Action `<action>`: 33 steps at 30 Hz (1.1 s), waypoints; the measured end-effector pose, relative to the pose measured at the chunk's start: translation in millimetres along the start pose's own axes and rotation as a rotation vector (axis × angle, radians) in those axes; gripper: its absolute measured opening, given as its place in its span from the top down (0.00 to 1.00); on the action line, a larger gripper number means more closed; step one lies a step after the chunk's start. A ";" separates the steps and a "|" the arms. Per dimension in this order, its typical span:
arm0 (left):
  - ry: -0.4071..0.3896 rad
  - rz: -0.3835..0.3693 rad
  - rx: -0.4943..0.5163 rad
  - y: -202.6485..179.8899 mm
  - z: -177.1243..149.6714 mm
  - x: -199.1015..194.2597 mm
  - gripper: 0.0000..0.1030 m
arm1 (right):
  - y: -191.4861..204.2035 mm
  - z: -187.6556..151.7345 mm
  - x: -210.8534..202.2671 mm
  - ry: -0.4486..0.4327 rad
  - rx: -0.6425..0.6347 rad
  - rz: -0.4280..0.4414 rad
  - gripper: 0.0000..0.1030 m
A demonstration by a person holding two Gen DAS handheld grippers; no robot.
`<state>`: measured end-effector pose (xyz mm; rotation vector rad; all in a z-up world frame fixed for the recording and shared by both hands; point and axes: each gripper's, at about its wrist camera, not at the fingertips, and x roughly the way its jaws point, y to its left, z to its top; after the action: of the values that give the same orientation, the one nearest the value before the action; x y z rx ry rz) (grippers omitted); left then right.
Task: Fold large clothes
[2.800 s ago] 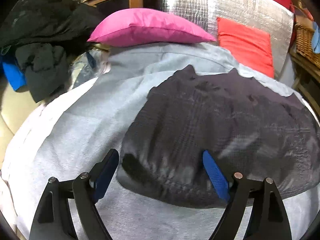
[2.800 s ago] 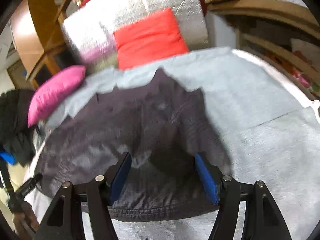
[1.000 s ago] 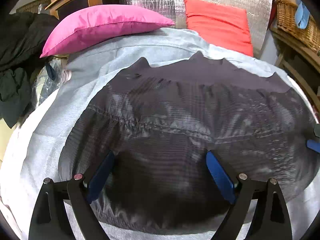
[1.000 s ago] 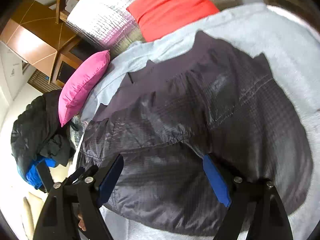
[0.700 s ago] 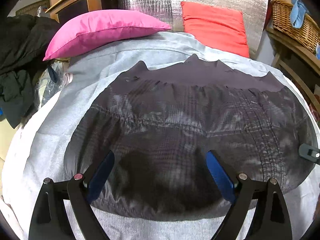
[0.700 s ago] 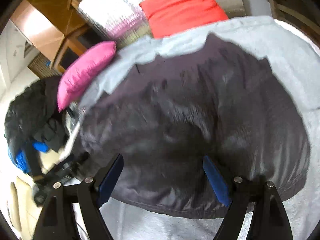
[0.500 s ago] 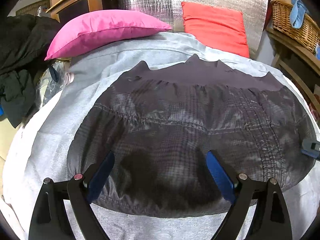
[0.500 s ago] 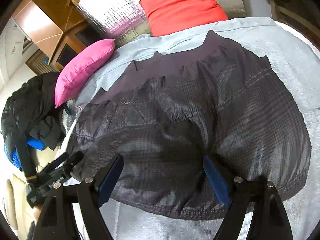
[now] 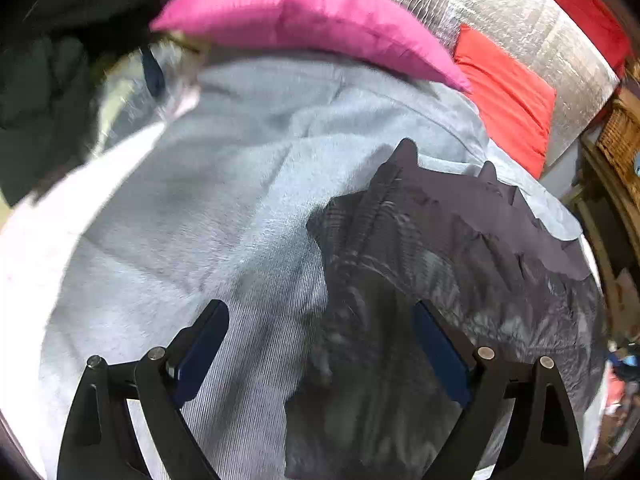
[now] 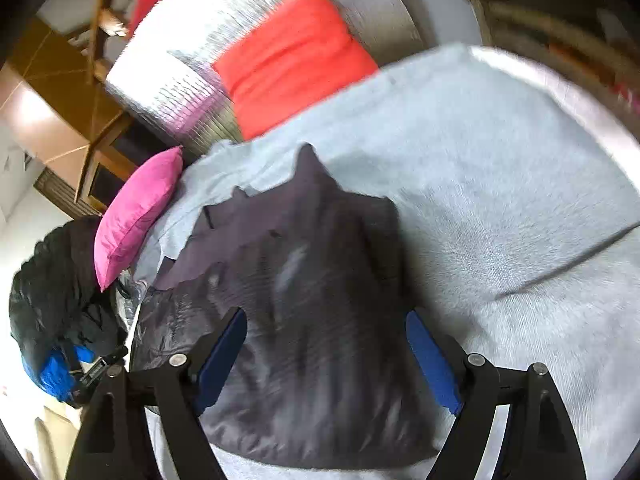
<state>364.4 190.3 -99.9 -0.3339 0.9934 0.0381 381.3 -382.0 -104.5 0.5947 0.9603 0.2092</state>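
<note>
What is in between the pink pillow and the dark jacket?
Only the grey fleece blanket. In the left wrist view it spreads bare from the pink pillow down to the dark shiny quilted jacket. Nothing else lies on that stretch.

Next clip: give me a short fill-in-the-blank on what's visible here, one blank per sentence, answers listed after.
1. The dark garment lies on a light ____ blanket.
2. The pillow beyond the blanket in the left wrist view is ____.
3. The cushion leaning on the silver padding is ____.
4. The left gripper and the right gripper both stand ____.

Answers: grey; pink; red; open
</note>
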 end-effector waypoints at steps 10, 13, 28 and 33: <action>0.059 -0.174 -0.011 15.5 18.3 31.3 0.10 | -25.7 9.9 46.5 0.132 0.016 0.059 0.18; 0.075 -0.195 -0.005 13.0 19.6 41.1 0.10 | -28.1 8.1 49.3 0.137 0.015 0.067 0.18; 0.170 -0.263 0.079 -12.1 15.6 62.1 0.41 | -7.7 7.1 71.4 0.209 -0.100 0.047 0.40; 0.166 -0.275 0.068 -9.8 14.5 65.1 0.31 | -11.8 8.4 74.8 0.220 -0.074 0.080 0.38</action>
<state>413.8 177.4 -144.0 -0.4135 1.1025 -0.2767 429.7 -363.4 -160.4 0.5502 1.1366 0.3857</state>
